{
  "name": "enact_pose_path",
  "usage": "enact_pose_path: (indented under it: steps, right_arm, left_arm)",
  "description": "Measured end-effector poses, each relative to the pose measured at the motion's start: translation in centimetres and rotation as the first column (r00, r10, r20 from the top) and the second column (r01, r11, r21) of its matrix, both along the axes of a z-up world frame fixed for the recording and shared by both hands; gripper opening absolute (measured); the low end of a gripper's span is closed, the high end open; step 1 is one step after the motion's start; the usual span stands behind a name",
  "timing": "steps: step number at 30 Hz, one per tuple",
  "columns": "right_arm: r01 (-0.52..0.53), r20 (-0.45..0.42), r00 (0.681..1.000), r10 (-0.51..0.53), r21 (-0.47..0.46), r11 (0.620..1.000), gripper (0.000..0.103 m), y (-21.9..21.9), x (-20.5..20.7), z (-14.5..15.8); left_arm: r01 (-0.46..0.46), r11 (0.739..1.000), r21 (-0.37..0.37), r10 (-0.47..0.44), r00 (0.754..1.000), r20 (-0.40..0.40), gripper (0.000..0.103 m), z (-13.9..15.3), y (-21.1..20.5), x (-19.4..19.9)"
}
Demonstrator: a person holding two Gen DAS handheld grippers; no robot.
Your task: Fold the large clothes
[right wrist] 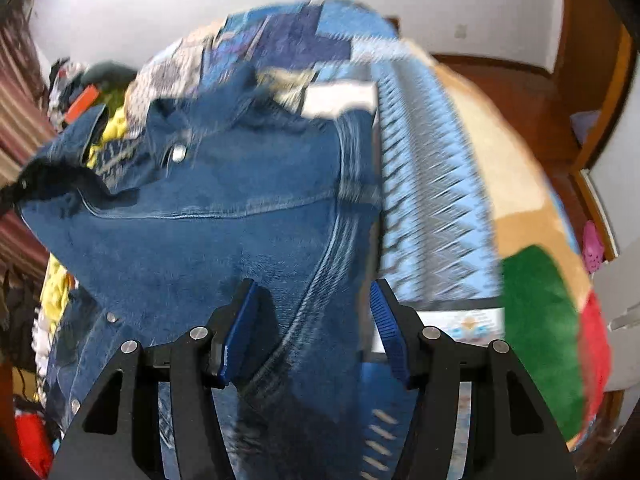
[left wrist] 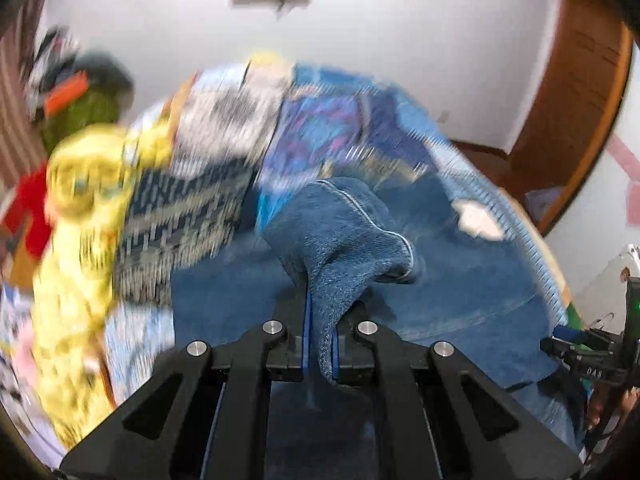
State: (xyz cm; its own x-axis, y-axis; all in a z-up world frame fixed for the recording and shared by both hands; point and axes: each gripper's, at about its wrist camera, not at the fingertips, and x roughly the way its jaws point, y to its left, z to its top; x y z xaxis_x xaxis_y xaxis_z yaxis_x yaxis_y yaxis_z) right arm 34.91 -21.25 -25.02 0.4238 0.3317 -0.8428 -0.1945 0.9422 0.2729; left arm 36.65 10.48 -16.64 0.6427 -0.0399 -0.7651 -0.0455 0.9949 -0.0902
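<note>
A blue denim jacket [right wrist: 224, 240] with metal snaps lies spread on a bed with a blue patterned cover [right wrist: 432, 184]. My left gripper [left wrist: 320, 300] is shut on a fold of the denim jacket [left wrist: 344, 240], which rises bunched between its fingers. My right gripper [right wrist: 312, 312] is open, its blue pads on either side of a denim seam that runs between them; the pads stand apart from the cloth. The right gripper also shows at the right edge of the left wrist view [left wrist: 588, 356].
A heap of yellow, red and patterned clothes [left wrist: 80, 208] lies at the left of the bed. A green and red cloth [right wrist: 548, 332] hangs at the bed's right edge. Brown wooden floor [right wrist: 520, 92] and a white wall [left wrist: 360, 32] lie beyond.
</note>
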Motion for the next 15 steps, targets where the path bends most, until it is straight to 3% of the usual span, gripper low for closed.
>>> enact_pose_path:
  steps: [4, 7, 10, 15]
  right_arm:
    - [-0.021, -0.009, 1.0, 0.02, -0.039, 0.999, 0.054, 1.2, -0.4, -0.6]
    - [-0.017, -0.027, 1.0, 0.016, -0.033, 0.999, 0.054, 1.1, -0.2, -0.7]
    - [0.004, -0.04, 0.999, -0.006, -0.047, 0.999, 0.065, 0.8, -0.2, -1.0]
    - [0.011, -0.037, 0.999, -0.013, -0.066, 0.998, 0.065, 1.0, -0.3, -0.9]
  left_arm:
    - [-0.072, 0.996, -0.06, 0.065, 0.991, -0.115, 0.009, -5.3, 3.1, -1.6]
    - [-0.105, 0.989, -0.109, 0.087, 0.985, -0.152, 0.011, -7.7, 4.6, -3.2]
    - [-0.151, 0.979, -0.137, 0.13, 0.98, -0.148, 0.019, -8.5, 6.1, -4.7]
    - [-0.193, 0.97, -0.148, 0.167, 0.971, -0.171, 0.031, -9.4, 8.3, -6.5]
